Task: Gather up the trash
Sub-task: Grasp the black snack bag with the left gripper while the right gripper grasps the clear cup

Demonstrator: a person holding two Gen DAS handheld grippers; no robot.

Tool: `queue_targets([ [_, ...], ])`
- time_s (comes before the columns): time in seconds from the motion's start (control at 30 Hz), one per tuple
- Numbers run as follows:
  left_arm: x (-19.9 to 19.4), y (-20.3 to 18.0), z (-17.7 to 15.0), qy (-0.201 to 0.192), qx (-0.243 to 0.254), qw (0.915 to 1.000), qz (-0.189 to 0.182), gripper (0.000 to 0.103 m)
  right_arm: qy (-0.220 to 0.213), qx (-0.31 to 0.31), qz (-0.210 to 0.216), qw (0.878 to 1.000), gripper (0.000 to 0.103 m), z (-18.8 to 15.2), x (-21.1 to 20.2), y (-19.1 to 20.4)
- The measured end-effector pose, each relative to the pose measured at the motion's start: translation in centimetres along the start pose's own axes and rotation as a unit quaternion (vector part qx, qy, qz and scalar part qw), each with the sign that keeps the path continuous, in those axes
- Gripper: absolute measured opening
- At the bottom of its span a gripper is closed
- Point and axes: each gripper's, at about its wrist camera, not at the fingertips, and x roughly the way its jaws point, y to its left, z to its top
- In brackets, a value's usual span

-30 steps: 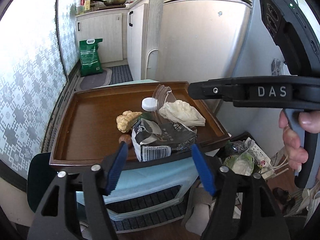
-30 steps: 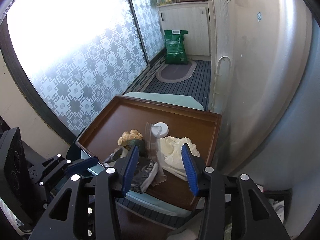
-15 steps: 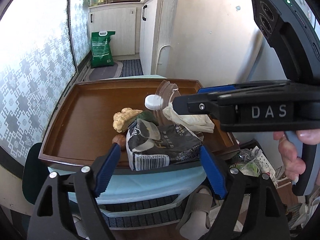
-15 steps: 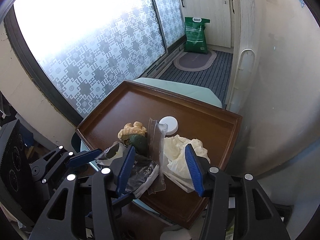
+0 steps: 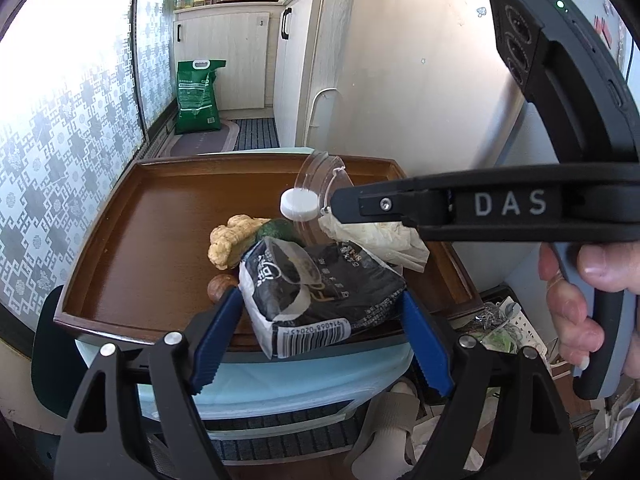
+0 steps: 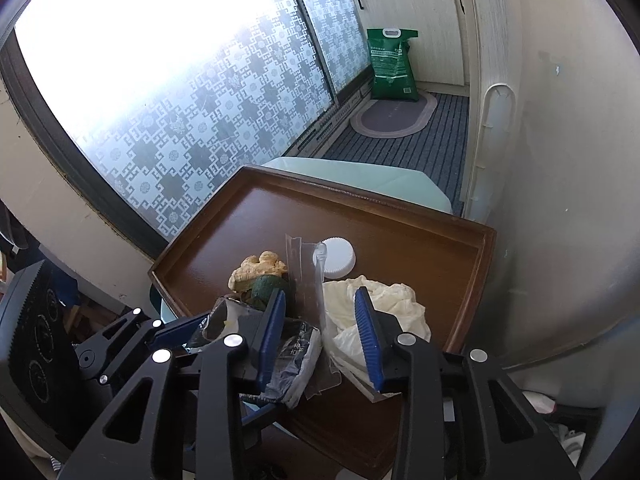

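A brown tray (image 5: 152, 216) holds a heap of trash: a black-and-white wrapper bag (image 5: 320, 292), a clear plastic cup (image 5: 320, 184) with a white cap (image 5: 298, 204), a crumpled white plastic bag (image 5: 384, 236), a piece of ginger (image 5: 228, 240), a green peel and a brown nut (image 5: 220, 286). My left gripper (image 5: 320, 336) is open with its blue fingers on either side of the wrapper bag. My right gripper (image 6: 320, 332) is open, straddling the clear cup (image 6: 308, 276) between the wrapper (image 6: 296, 360) and the white bag (image 6: 380, 304).
The tray (image 6: 400, 216) rests on a pale blue stool beside a fridge (image 5: 432, 80). A patterned window (image 6: 200, 120) runs along the left. A green sack (image 5: 198, 96) and a floor mat lie beyond. A basket of clutter (image 5: 500, 328) sits low right.
Both grippers have moved forward onto the heap. The left fingers now flank the wrapper bag; the right fingers now flank the clear cup and have narrowed a little.
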Motion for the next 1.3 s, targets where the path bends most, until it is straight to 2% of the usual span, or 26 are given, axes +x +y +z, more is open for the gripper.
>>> queue_targets([
  [0.17, -0.2, 0.3, 0.2, -0.003, -0.001, 0.9999, -0.010, 0.082, 0.008, 0.002, 0.011, 1.000, 0.034, -0.1, 0.9, 0.1],
  [0.33, -0.2, 0.0, 0.5, -0.002, -0.002, 0.9999, -0.016, 0.092, 0.004, 0.019, 0.019, 1.000, 0.034, 0.0, 1.2, -0.6],
  [0.53, 0.2, -0.2, 0.6, 0.000, -0.006, 0.9999, -0.010, 0.093, 0.004, 0.028, 0.028, 0.999, 0.034, 0.2, 1.5, -0.7],
  [0.67, 0.7, 0.0, 0.8, 0.001, -0.017, 0.9998, -0.005, 0.088, 0.006, 0.030, 0.027, 0.999, 0.030, 0.3, 1.8, -0.7],
  [0.83, 0.6, 0.3, 0.8, 0.000, -0.012, 0.9999, -0.005, 0.082, 0.008, 0.026, 0.021, 0.999, 0.010, 0.2, 2.2, -0.6],
  [0.9, 0.6, 0.5, 0.8, 0.002, -0.011, 0.9999, -0.009, 0.080, 0.006, 0.024, 0.014, 1.000, 0.005, 0.2, 2.2, -0.5],
  [1.3, -0.9, 2.1, 0.9, -0.002, -0.011, 0.9993, -0.035, 0.074, -0.028, 0.023, -0.005, 0.999, 0.001, 1.3, 0.7, 0.5],
])
